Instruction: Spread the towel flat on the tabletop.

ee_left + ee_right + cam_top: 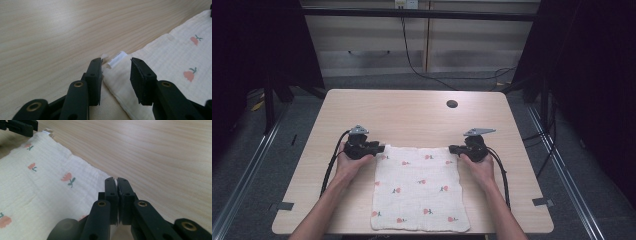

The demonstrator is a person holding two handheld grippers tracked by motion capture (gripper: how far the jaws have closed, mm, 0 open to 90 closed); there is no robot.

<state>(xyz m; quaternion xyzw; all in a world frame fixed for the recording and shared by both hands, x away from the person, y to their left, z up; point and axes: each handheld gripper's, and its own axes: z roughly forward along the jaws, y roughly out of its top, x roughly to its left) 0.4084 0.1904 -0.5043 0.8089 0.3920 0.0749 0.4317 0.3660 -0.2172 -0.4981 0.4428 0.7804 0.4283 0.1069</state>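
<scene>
A cream cloth (419,187) printed with small red flowers lies flat on the near half of the wooden table (412,115). My left gripper (381,148) stands open at the cloth's far left corner. In the left gripper view its jaws (116,61) straddle that corner of the cloth (175,57) and a small white label (119,57). My right gripper (452,148) is at the far right corner. In the right gripper view it (116,179) is shut, with a sliver of the cloth's (37,190) edge pinched between the jaws. The left gripper (18,126) shows beyond.
A round cable hole (452,104) sits in the table's far right part. Grey tape tabs (543,202) mark the table's front corners. Black frame posts (269,100) and floor cables (492,77) surround the table.
</scene>
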